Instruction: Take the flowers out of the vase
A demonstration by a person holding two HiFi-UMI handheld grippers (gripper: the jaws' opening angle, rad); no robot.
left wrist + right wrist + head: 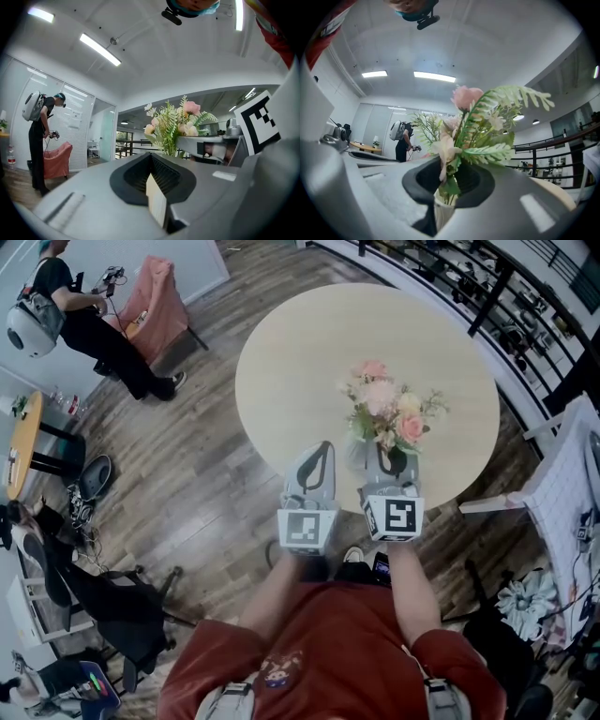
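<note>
The person in the red shirt [309,652] has the right gripper [389,457] reaching in level, its jaws nearly closed on the stems of the flowers [386,409] just above the mouth of the vase [359,454]. The stems stand upright in the vase, so the way out looks to be straight up. The left gripper [323,448] sits just left of the vase, jaws together on nothing.

round table [281,362] — pale | pink chair [150,294] | person with backpack [94,329] | railing [487,285] | plank floor [197,460]
</note>
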